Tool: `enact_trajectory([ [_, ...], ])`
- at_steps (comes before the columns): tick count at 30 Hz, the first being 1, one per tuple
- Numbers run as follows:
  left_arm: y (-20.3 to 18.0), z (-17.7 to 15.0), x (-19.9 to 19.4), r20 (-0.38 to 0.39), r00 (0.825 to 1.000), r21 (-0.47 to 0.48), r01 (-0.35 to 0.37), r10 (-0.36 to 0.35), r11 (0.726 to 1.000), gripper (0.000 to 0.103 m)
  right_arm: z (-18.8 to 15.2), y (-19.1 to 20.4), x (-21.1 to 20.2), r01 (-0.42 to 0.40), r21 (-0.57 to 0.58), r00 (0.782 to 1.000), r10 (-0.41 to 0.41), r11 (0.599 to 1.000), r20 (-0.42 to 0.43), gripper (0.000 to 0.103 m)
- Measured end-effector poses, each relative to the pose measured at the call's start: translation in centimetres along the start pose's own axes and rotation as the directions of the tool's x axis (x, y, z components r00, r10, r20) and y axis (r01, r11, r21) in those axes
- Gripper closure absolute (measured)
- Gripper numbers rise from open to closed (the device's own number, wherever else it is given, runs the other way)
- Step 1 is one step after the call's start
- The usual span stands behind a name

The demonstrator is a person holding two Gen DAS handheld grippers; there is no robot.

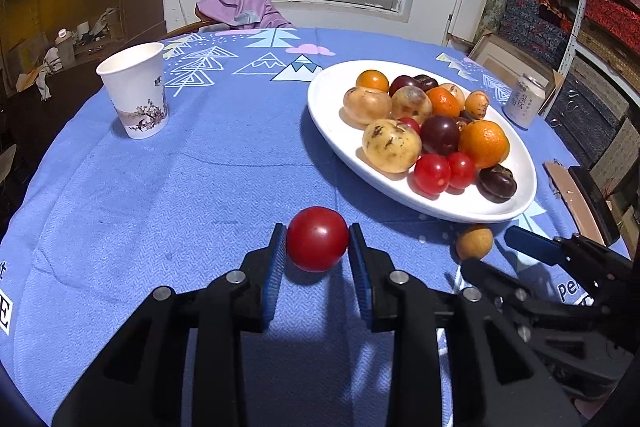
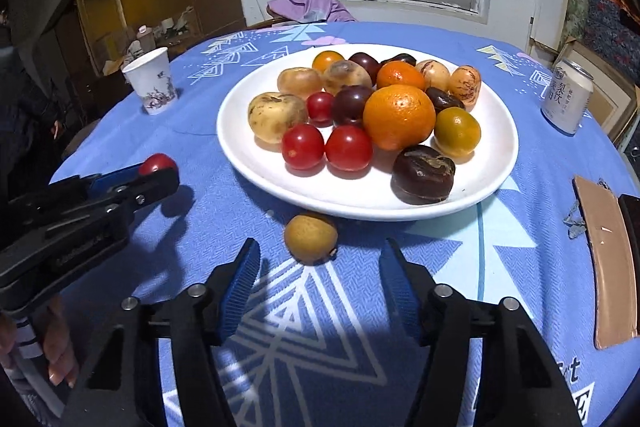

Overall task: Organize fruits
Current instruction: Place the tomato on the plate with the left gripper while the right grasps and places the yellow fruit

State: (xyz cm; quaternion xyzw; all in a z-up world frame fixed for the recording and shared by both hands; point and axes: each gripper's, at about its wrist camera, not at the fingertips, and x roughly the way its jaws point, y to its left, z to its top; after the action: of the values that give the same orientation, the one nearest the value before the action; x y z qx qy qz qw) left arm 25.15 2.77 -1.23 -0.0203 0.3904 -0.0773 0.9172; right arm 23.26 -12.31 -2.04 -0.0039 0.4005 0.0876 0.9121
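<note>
The left claw (image 1: 317, 245) has its pads against both sides of a red tomato (image 1: 317, 244), which sits low over the blue cloth of the table (image 1: 160, 187), left of and just short of the white plate (image 1: 340, 147); whether it is lifted or resting on the cloth I cannot tell, though the shadow beneath suggests it is barely off the cloth. The right claw (image 2: 320, 283) stands wide, with a small tan fruit (image 2: 310, 237) lying on the cloth just ahead of its fingertips, close to the plate's near rim. The step in hand looks like carrying the tomato to the plate. To do it well, keep the squeeze light, since a ripe tomato bruises or splits easily, and raise it high enough to pass over the rim before moving across. The best landing spot seems to be beside the two tomatoes (image 2: 326, 147) already at the front of the pile, with bare plate near them. Lower it until it rests, then part the pads slowly so it does not roll. The right claw should advance so the tan fruit sits well between its pads before closing.
</note>
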Motion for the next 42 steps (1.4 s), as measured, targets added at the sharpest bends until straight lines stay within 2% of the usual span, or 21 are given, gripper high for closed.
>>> enact_trajectory([
  [2, -0.1, 0.0, 0.1, -0.002, 1.000, 0.002, 0.002, -0.002, 1.000, 0.072, 0.3, -0.2, 0.2, -0.001, 0.007, 1.000, 0.001, 1.000, 0.002, 0.045],
  [3, -0.1, 0.0, 0.1, -0.003, 1.000, 0.003, 0.001, -0.001, 1.000, 0.072, 0.4, -0.2, 0.4, 0.000, 0.007, 1.000, 0.000, 1.000, 0.000, 0.051],
  [6, -0.1, 0.0, 0.3, -0.007, 1.000, 0.000, -0.001, 0.001, 1.000, 0.072, 0.6, -0.2, 1.0, -0.019, 0.013, 1.000, 0.019, 1.000, -0.024, 0.061],
  [10, -0.2, -0.2, 0.5, -0.013, 1.000, 0.003, -0.005, 0.005, 1.000, 0.072, 0.6, -0.2, 1.2, -0.034, 0.017, 0.999, 0.034, 0.999, -0.024, 0.066],
  [13, -0.3, -0.3, 0.6, -0.017, 1.000, 0.011, -0.006, 0.006, 1.000, 0.072, 0.6, -0.1, 1.2, -0.052, 0.015, 0.998, 0.053, 0.999, -0.024, 0.074],
  [22, -0.4, -0.6, 0.6, -0.026, 1.000, 0.011, 0.013, -0.013, 1.000, 0.072, -0.6, -0.2, -0.7, -0.100, 0.014, 0.995, 0.100, 0.995, -0.009, 0.074],
  [26, -0.9, -1.2, -0.4, -0.014, 1.000, 0.022, 0.025, -0.024, 0.999, 0.072, -2.6, -1.0, -4.5, -0.118, 0.006, 0.991, 0.118, 0.993, 0.059, 0.074],
  [32, -2.5, -2.3, -3.5, 0.042, 0.998, 0.073, 0.036, -0.039, 0.997, 0.072, -4.5, -5.0, -9.3, -0.167, 0.109, 0.976, 0.149, 0.980, 0.156, 0.074],
  [34, -3.2, -1.5, -4.8, 0.064, 0.997, 0.085, 0.045, -0.051, 0.995, 0.072, -3.8, -5.8, -10.5, -0.165, 0.111, 0.974, 0.143, 0.980, 0.178, 0.074],
  [37, -4.3, 1.1, -6.6, 0.100, 0.993, 0.109, 0.051, -0.062, 0.993, 0.072, -0.9, -7.5, -13.0, -0.148, 0.115, 0.963, 0.116, 0.982, 0.243, 0.074],
  [42, -5.9, 6.7, -8.7, 0.172, 0.984, 0.136, 0.033, -0.057, 0.990, 0.072, 5.2, -9.3, -16.6, -0.139, 0.121, 0.928, 0.087, 0.983, 0.361, 0.074],
])
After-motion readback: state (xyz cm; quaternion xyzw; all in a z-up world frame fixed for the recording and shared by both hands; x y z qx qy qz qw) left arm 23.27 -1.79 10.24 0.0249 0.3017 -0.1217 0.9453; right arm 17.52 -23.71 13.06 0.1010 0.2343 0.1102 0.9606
